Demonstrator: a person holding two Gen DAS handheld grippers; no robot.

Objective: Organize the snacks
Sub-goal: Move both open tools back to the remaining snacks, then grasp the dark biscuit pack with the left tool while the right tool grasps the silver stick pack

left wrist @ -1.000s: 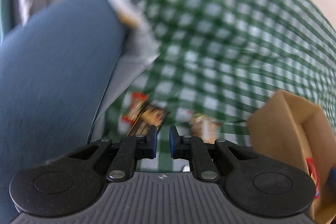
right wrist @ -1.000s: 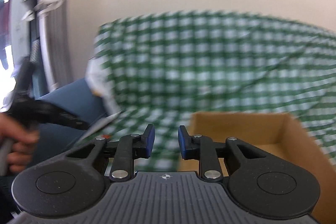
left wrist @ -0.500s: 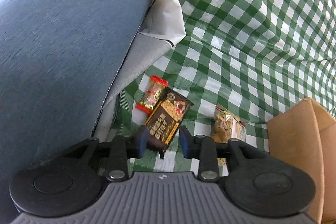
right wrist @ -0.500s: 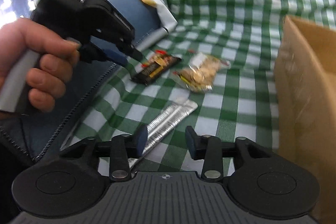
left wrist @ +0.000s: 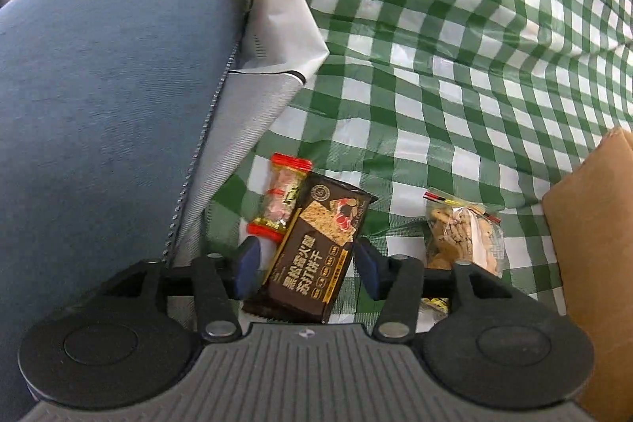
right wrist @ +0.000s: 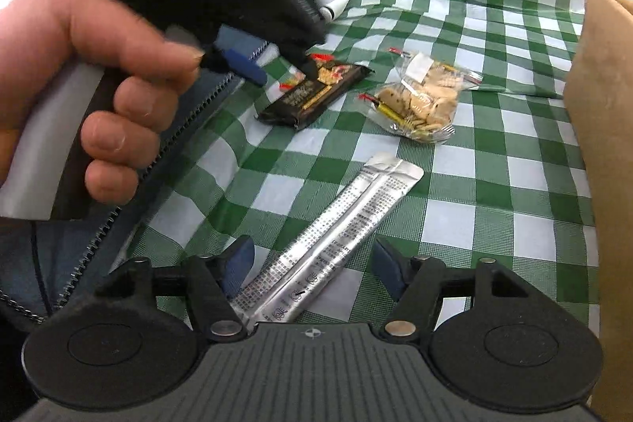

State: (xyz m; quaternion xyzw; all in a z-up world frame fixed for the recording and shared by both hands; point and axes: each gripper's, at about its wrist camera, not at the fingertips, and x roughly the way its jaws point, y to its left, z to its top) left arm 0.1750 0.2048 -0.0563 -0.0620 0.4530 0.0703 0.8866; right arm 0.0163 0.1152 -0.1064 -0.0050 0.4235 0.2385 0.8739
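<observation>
My left gripper (left wrist: 306, 265) is open, its jaws on either side of a dark brown cracker packet (left wrist: 316, 250) lying on the green checked cloth (left wrist: 455, 58). A red-ended candy (left wrist: 283, 200) lies just behind the packet. A clear bag of small biscuits (left wrist: 463, 234) lies to its right. My right gripper (right wrist: 312, 269) is open over a long silver stick sachet (right wrist: 328, 244). The right wrist view also shows the left gripper (right wrist: 283, 72), the dark packet (right wrist: 312, 95) and the biscuit bag (right wrist: 419, 99).
A brown cardboard box (right wrist: 601, 153) stands at the right; it also shows in the left wrist view (left wrist: 593, 256). A blue cushion with a zip (left wrist: 103, 105) rises at the left. A white plastic bag (left wrist: 285, 10) lies behind it.
Both grippers have dropped toward the cloth and opened wider. The left now straddles the dark packet; the right now straddles the silver sachet.
</observation>
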